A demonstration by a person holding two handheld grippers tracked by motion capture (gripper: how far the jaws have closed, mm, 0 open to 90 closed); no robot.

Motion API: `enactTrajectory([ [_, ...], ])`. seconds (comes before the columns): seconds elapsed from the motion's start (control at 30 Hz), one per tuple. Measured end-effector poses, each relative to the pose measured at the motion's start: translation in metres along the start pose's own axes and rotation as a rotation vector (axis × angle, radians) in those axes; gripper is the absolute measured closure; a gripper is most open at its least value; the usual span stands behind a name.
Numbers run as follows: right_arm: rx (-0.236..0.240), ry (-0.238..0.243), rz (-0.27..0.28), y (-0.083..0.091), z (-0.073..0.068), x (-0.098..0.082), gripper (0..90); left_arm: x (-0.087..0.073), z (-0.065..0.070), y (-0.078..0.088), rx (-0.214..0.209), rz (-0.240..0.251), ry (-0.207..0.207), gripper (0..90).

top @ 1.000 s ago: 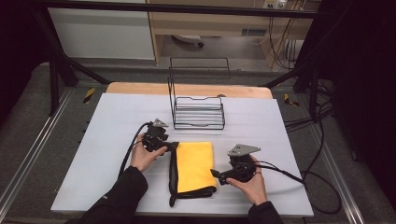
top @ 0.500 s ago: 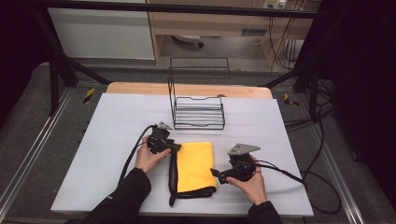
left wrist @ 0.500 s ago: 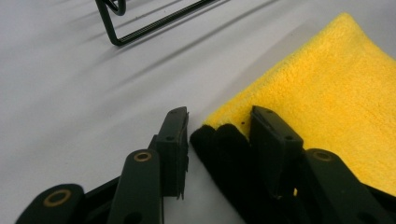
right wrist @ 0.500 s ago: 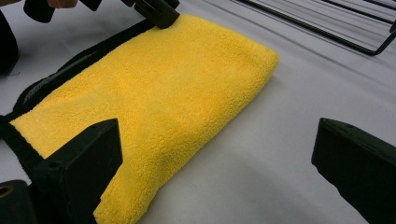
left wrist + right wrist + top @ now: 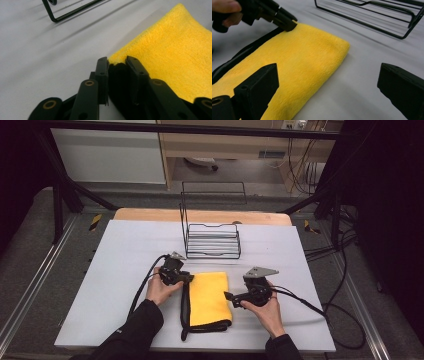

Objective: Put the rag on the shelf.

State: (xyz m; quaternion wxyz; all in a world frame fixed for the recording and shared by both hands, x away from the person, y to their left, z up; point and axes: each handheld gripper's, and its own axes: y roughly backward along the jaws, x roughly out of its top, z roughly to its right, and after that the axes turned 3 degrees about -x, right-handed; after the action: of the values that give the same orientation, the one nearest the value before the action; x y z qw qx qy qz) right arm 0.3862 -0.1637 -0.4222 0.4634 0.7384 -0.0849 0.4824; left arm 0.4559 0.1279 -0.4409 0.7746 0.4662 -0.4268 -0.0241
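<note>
Cloths: one folded yellow microfibre cloth with a black underside [image 5: 210, 297] is lying on the white table [image 5: 125, 250], between the two grippers.
Left gripper: the left gripper [image 5: 117, 65] has just been closing and is pinching the cloth's far left corner.
Right gripper: the right gripper [image 5: 328, 87] is hovering with its jaws spread wide, just above the cloth's right edge.
Racks: one black wire rack [image 5: 212, 237] is standing just beyond the cloth.

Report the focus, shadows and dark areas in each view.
High view: table evenly lit, surroundings dark, yellow cloth sharp. Left gripper view: the jaws are soft-focused, cloth pile crisp; wire rack casts soft streaked shadows. Right gripper view: near jaws blurred black blocks, left gripper fairly sharp.
</note>
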Motion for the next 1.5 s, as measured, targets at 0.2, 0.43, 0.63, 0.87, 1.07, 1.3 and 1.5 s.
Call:
enactTrajectory([
  [0.2, -0.017, -0.047, 0.015, -0.019, 0.015, 0.013, 4.0, 0.000, 0.002, 0.000, 0.009, -0.007, -0.013, 75.5],
  [0.43, -0.040, -0.070, -0.003, -0.048, 0.024, 0.026, 8.9, 0.000, 0.001, -0.001, 0.004, -0.002, -0.019, 75.5],
  [0.63, -0.017, -0.073, -0.016, -0.060, 0.028, 0.028, 30.6, 0.000, 0.000, -0.001, -0.003, -0.001, -0.018, 75.5],
  [0.87, 0.017, -0.085, -0.084, -0.068, 0.028, 0.022, 53.3, -0.001, -0.001, -0.001, -0.010, 0.002, -0.019, 75.3],
  [1.07, 0.051, -0.104, -0.118, -0.070, 0.028, 0.021, 66.1, -0.001, -0.002, -0.001, -0.013, 0.002, -0.022, 75.0],
  [1.3, 0.093, -0.151, -0.147, -0.070, 0.029, 0.022, 81.0, -0.001, -0.003, -0.001, -0.025, 0.006, -0.007, 75.4],
  [1.5, 0.097, -0.161, -0.155, -0.068, 0.030, 0.024, 83.6, 0.000, -0.004, 0.003, -0.032, 0.014, 0.017, 78.2],
])
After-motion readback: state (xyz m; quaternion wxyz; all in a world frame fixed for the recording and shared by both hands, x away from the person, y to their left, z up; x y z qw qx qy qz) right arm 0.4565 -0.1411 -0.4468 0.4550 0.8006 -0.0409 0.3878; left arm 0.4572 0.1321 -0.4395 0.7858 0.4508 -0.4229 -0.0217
